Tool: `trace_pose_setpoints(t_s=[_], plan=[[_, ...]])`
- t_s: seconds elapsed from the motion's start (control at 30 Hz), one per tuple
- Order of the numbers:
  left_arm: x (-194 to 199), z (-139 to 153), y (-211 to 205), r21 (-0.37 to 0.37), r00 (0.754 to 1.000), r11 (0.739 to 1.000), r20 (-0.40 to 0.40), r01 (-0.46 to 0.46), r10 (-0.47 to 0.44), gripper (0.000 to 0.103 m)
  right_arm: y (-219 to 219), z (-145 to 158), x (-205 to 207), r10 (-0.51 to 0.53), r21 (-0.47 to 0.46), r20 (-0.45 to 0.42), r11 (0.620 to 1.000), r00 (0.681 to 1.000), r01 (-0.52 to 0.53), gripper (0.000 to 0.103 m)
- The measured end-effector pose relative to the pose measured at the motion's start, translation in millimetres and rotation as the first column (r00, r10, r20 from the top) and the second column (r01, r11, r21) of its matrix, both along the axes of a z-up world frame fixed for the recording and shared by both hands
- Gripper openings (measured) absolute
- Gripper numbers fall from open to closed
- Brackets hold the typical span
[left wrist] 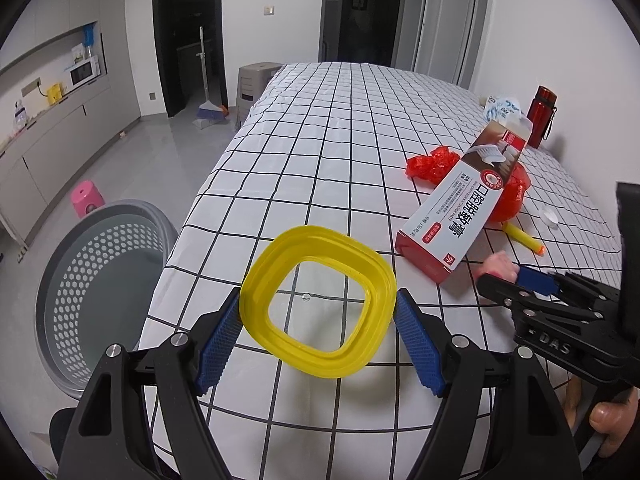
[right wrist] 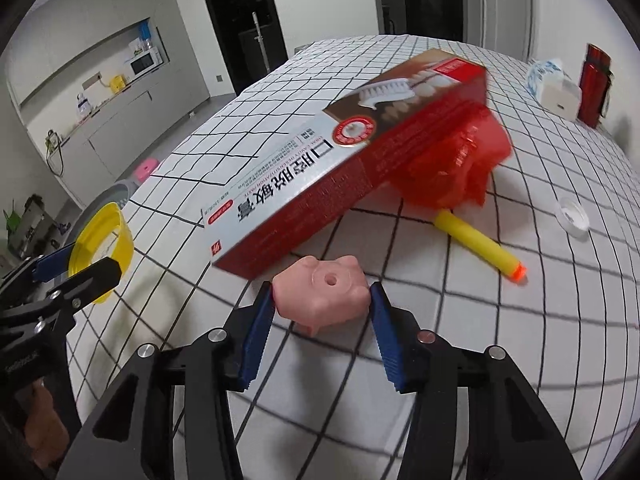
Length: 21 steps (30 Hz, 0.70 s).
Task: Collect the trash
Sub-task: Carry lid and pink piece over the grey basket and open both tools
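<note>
My left gripper (left wrist: 320,304) is shut on a yellow plastic ring (left wrist: 328,244), one blue pad on each side, and holds it just above the checked tablecloth (left wrist: 340,120). In the right wrist view the same ring (right wrist: 120,236) shows at the far left. My right gripper (right wrist: 322,294) is shut on a small pink pig-shaped toy (right wrist: 324,280) that rests on the cloth, with both pads against its sides. Just behind the toy, a red and white toothpaste box (right wrist: 340,152) leans on a crumpled red bag (right wrist: 460,160). A yellow foam dart (right wrist: 476,244) lies beside them.
A grey perforated basket (left wrist: 52,280) stands on the floor left of the table edge, with a pink stool (left wrist: 86,196) behind it. Another red bag (left wrist: 432,162), a clear cap (right wrist: 574,216), a tissue pack (right wrist: 556,84) and a red bottle (right wrist: 596,80) lie further back on the table.
</note>
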<state>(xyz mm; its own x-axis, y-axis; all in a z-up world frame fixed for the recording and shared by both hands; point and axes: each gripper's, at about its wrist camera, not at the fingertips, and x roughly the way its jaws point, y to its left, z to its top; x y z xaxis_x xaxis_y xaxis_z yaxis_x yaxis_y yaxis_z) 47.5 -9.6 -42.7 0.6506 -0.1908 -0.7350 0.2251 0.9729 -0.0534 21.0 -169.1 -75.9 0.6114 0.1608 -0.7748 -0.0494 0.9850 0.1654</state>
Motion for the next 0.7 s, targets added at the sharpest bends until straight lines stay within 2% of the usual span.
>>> trace_pose_setpoints(t_s=[0.3,0.7], plan=[[-4,3,23,-0.019,1.0,1.0,0.006,-0.014,0.014,0.073,22,9,-28,0.012,0.039,0.006,0.999,1.0,-0.012,0.047],[-2,5,102,-0.013,0.992,0.992,0.024,-0.122,0.122,0.073,120,32,-7,0.178,0.063,0.057,0.981,0.982,-0.182,0.047]])
